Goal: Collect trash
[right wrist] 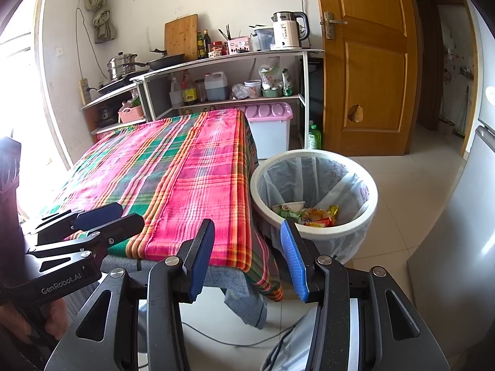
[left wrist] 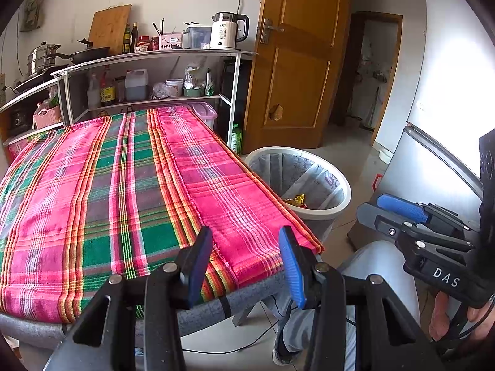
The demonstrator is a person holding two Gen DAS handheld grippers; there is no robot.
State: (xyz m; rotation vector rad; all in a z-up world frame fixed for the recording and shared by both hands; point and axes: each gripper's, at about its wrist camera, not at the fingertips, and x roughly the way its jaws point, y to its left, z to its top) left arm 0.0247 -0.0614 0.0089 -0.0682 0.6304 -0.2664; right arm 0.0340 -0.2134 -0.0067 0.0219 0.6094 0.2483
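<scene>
Two black handheld grippers with blue finger pads hover at the near end of the table, both with jaws apart and nothing between them. From its own camera the left gripper (left wrist: 246, 261) hangs over the near edge of the pink, green and orange plaid cloth (left wrist: 123, 185) that covers the table top. The right gripper (right wrist: 247, 253) sits above the cloth's near right corner, where the fabric drapes over a grey padded table edge (right wrist: 222, 278). Just beside the table's right side stands a round white trash bin lined with a translucent plastic bag (right wrist: 368, 204). Colourful snack wrappers (right wrist: 309, 215), green, orange and yellow, lie at its bottom. Beyond the table a white shelf unit (right wrist: 303, 71) holds bottles and an electric kettle (right wrist: 289, 31), next to a brown wooden door (right wrist: 371, 71).
</scene>
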